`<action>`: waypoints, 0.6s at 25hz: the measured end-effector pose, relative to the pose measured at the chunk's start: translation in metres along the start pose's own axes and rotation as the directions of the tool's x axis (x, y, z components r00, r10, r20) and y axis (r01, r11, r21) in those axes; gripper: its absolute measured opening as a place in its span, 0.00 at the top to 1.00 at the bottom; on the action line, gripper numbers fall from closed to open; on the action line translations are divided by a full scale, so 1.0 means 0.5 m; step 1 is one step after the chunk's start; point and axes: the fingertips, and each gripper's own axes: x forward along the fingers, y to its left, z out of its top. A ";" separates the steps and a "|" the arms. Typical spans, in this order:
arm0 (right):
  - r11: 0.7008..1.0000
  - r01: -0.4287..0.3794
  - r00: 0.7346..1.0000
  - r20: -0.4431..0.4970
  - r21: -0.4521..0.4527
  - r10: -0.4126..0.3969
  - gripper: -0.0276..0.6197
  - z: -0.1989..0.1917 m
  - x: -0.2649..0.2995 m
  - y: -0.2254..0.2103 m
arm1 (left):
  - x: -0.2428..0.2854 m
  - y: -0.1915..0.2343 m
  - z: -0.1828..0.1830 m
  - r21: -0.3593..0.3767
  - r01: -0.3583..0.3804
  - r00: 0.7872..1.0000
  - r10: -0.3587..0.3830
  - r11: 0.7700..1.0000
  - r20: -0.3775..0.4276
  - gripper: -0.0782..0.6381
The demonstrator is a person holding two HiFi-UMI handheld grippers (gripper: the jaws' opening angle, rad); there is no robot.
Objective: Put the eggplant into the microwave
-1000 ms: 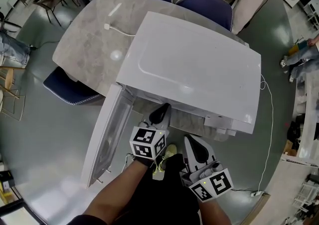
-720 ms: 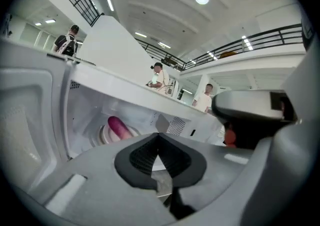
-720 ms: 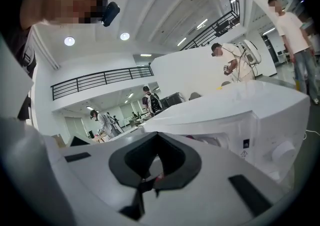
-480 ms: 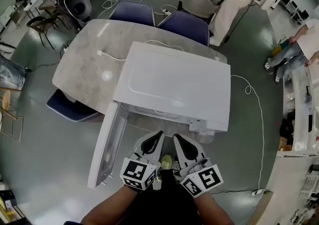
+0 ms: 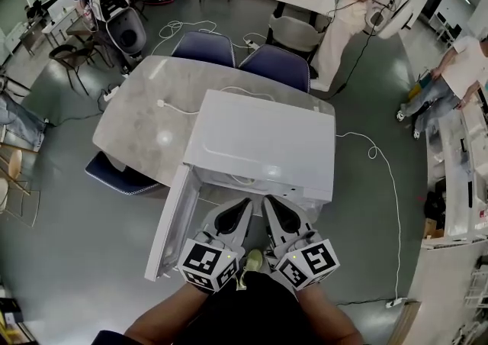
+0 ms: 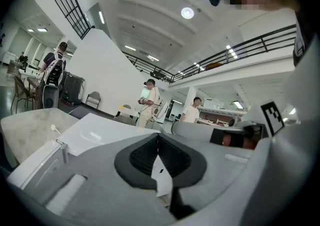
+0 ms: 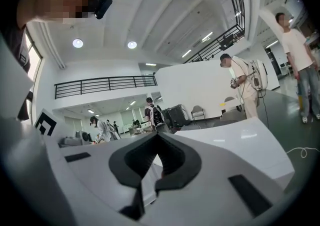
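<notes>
— Left claw (image 5: pixel 238 210) and right claw (image 5: pixel 273 212) are both clenched, empty, side by side near us.
— We see the microwave (image 5: pixel 263 141) on the table (image 5: pixel 145 118), door (image 5: pixel 174 221) open near left. Eggplant: we cannot tell.

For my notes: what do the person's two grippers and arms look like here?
The left gripper and right gripper are matching light grey plastic shells, their broad fingers lined with black ribbed pads. Each carries a white cube printed with black square markers. The person wears dark clothing; the forearms are bare.
</notes>
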 end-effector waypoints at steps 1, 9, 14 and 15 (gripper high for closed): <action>1.000 -0.004 1.000 0.009 -0.009 0.004 0.95 0.013 -0.001 0.006 | -0.005 -0.004 0.014 0.006 -0.002 1.000 0.002 1.000 0.010 0.88; 0.996 -0.019 0.999 0.044 -0.091 0.023 0.95 0.088 -0.009 0.027 | -0.026 -0.033 0.099 0.036 -0.018 0.996 0.015 0.999 0.083 0.88; 0.993 -0.027 0.999 0.034 -0.115 0.031 0.95 0.105 0.010 0.035 | -0.022 -0.024 0.136 0.068 -0.026 0.994 0.018 0.997 0.110 0.88; 0.993 -0.024 0.999 0.030 -0.116 0.028 0.95 0.104 0.013 0.034 | -0.021 -0.020 0.139 0.069 -0.030 0.993 0.022 0.997 0.113 0.88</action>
